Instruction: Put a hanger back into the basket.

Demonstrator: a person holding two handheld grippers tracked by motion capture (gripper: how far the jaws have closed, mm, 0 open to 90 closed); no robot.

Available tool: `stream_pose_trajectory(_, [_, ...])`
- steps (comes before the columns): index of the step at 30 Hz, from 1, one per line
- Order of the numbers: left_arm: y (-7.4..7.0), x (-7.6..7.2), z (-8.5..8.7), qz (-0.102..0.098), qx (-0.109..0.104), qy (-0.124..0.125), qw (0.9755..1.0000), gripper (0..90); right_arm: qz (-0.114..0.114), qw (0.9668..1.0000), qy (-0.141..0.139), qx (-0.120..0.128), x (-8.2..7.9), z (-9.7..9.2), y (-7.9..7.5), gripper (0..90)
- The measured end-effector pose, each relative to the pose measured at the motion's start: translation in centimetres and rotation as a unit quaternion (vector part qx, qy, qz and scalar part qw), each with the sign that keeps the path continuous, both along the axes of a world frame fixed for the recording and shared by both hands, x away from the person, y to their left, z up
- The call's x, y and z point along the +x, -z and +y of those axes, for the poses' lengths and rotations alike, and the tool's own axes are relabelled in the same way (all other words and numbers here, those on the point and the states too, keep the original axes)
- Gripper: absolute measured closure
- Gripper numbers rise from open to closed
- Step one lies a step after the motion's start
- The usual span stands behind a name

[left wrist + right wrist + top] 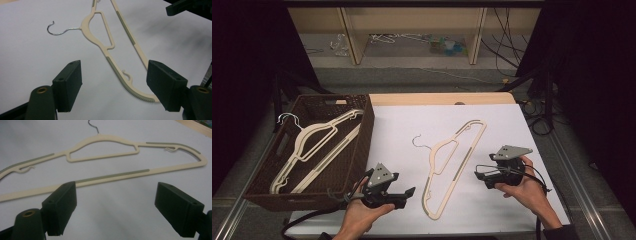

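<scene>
The cream hanger (455,165) lies flat on the white table (512,125), between both grippers. Left gripper (404,197), at its 8 o'clock, and right gripper (480,175), at 3 o'clock, gape empty. Risk: pads skid off the thin bar, or its hook (416,140) snags the 2 hangers in the basket (362,150).

Cream plastic hanger (453,167) with grey grip strips and wire hook lies flat on white bench (402,150), hook pointing left.
</scene>
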State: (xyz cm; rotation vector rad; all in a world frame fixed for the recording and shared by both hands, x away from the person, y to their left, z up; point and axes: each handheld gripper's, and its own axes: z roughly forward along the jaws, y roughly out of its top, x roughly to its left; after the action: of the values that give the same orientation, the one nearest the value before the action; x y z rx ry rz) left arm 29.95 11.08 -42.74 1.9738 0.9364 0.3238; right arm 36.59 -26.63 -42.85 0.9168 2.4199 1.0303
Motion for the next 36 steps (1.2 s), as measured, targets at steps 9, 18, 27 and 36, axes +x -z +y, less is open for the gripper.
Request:
stream_pose_trajectory(9, [0.2, -0.2, 0.4, -0.015, -0.003, -0.003, 0.9999, 28.1, 0.001, 0.9999, 0.012, 0.008, 0.7, 0.4, -0.2, 18.5])
stream_pose_trajectory(18, [0.3, 0.2, 0.6, -0.009, -0.033, -0.017, 0.9993, 26.4, 0.021, 0.9992, 0.032, -0.009, 2.4, 3.0, 0.4, 18.4])
stream_pose_trajectory(27, [1.3, 1.4, 0.3, -0.002, -0.028, -0.018, 0.9994, 24.7, 0.058, 0.9942, 0.086, -0.028, 5.1, 4.7, 2.3, 18.5])
stream_pose_trajectory(36, [1.2, 1.2, 0.2, -0.001, -0.026, -0.015, 0.9995, 24.6, 0.071, 0.9918, 0.092, -0.054, 5.7, 6.5, 3.5, 18.7])
